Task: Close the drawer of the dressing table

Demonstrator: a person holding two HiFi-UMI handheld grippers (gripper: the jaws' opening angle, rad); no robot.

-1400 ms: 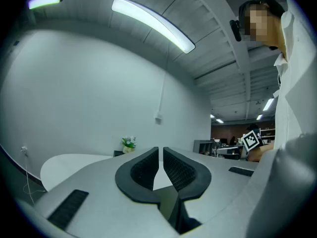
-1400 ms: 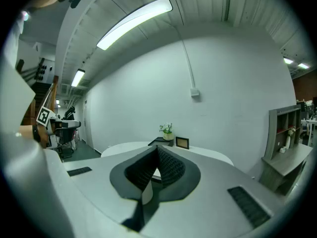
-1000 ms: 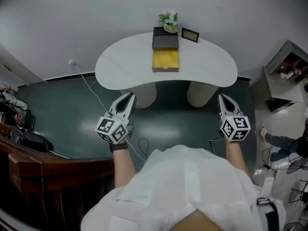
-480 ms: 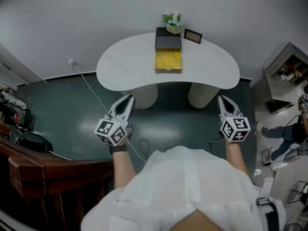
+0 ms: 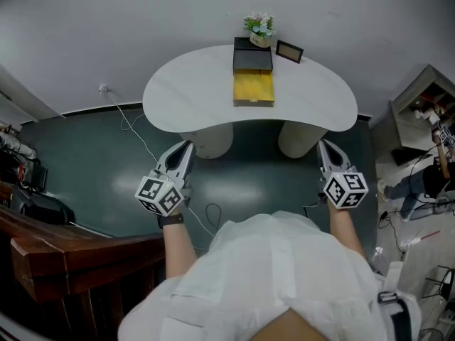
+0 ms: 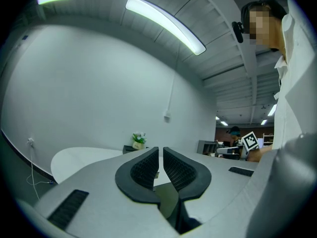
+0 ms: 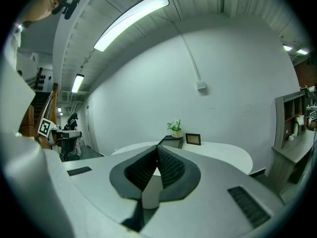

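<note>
A white kidney-shaped dressing table (image 5: 192, 91) stands against the far wall. On its top sits a small dark box (image 5: 252, 57) with a yellow drawer (image 5: 254, 89) pulled out toward me. My left gripper (image 5: 182, 150) hangs short of the table's front edge, left of the drawer, shut with nothing between the jaws. My right gripper (image 5: 325, 148) hangs short of the table at the right, also shut and empty. In the left gripper view (image 6: 161, 155) the pads meet; the right gripper view (image 7: 157, 152) shows the same, with the box (image 7: 171, 141) beyond.
A small flower pot (image 5: 260, 27) and a picture frame (image 5: 289, 50) stand behind the box. A cable (image 5: 135, 130) runs from a wall socket across the dark floor. A grey shelf unit (image 5: 426, 98) stands at the right, a wooden rail (image 5: 64, 251) at the lower left.
Both grippers have moved a little forward toward the table, and the table sits slightly nearer in the head view. Both stay shut.
</note>
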